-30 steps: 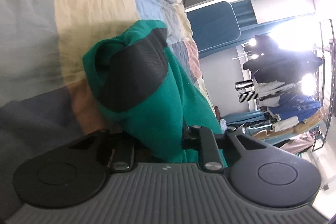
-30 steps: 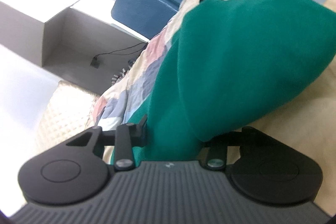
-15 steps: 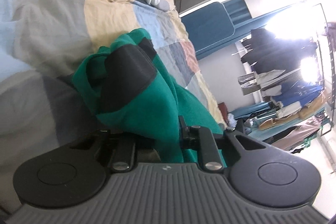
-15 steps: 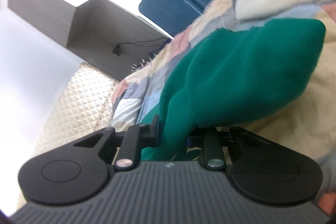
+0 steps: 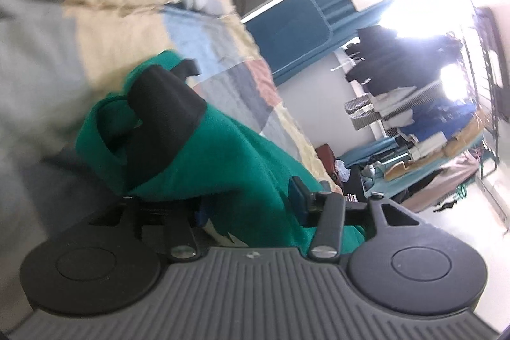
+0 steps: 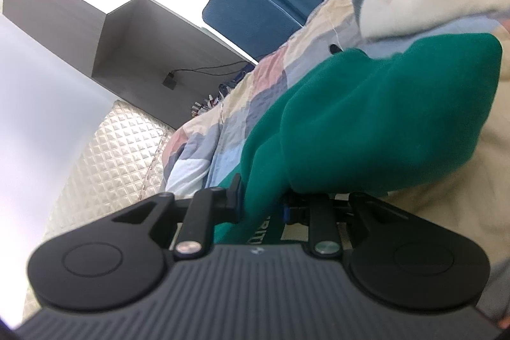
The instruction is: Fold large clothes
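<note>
Green garment (image 5: 242,161) on bed, tools gripping

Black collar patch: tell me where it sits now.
In the left wrist view the black collar patch sits left of centre on the bunched green garment, above the patchwork quilt.

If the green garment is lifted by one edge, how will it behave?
The green garment is probably floppy: it bunches in soft folds on the patchwork quilt. It would likely sag between the left gripper, whose jaws are opening around it, and the right gripper.
</note>
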Motion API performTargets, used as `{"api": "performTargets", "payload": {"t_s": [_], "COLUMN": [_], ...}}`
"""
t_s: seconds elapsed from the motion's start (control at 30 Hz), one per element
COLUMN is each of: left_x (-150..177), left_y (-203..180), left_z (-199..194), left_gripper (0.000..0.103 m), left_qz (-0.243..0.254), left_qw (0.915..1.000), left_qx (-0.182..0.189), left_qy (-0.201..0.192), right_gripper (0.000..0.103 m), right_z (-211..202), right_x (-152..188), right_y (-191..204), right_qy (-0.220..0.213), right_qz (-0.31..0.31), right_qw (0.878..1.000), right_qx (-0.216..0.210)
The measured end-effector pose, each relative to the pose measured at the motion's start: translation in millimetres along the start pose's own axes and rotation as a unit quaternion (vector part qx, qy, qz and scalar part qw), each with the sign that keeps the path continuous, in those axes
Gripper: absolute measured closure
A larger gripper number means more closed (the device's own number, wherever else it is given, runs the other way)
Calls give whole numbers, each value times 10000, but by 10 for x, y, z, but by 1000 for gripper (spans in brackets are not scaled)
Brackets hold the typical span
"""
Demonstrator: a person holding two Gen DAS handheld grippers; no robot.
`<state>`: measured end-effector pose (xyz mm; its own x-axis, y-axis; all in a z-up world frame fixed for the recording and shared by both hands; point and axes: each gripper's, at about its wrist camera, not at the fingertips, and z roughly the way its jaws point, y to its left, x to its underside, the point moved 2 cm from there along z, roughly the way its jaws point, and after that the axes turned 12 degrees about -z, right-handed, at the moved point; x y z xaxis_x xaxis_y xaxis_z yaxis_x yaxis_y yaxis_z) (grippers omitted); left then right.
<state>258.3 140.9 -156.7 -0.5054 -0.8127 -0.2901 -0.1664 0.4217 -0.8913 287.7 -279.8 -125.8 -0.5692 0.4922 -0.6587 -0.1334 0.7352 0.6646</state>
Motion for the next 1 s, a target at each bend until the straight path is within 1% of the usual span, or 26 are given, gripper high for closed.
{"api": "performTargets", "payload": {"t_s": [0.07,0.2,0.3,0.47,0.6,0.77,0.9,1.0], "left_x": [-71,-221,-337,-549,-713,-859,-960,-1018], "left_y": [-93,-261,-365,-512,-451,-329,-181,-77], "left_z": [66,250,447,857,1188,1568,1841,2034], "left_gripper": [43,41,41,40,40,40,40,40], "left_qz": [92,369,570,1021,1172,1349,1406,1470], "left_qw": [9998,9988,9977,9940,9923,9902,9896,9887], "left_qx": [147,308,316,266,233,51,-118,-225], "left_qy": [-29,-134,-202,-286,-334,-365,-279,-190], "right_gripper": [77,77,77,77,76,76,76,79], "right_z": [72,261,472,852,1146,1502,1736,1914], "right_x": [-83,-257,-375,-534,-617,-650,-630,-620], "right_y": [13,66,63,-47,-114,-256,-351,-397], "right_qy": [-20,-35,-9,-23,9,35,74,149], "right_qz": [-52,-257,-378,-342,-452,-360,-539,-825], "right_qw": [10000,9996,9992,9992,9986,9991,9982,9960], "right_qx": [10,72,102,202,259,223,243,314]}}
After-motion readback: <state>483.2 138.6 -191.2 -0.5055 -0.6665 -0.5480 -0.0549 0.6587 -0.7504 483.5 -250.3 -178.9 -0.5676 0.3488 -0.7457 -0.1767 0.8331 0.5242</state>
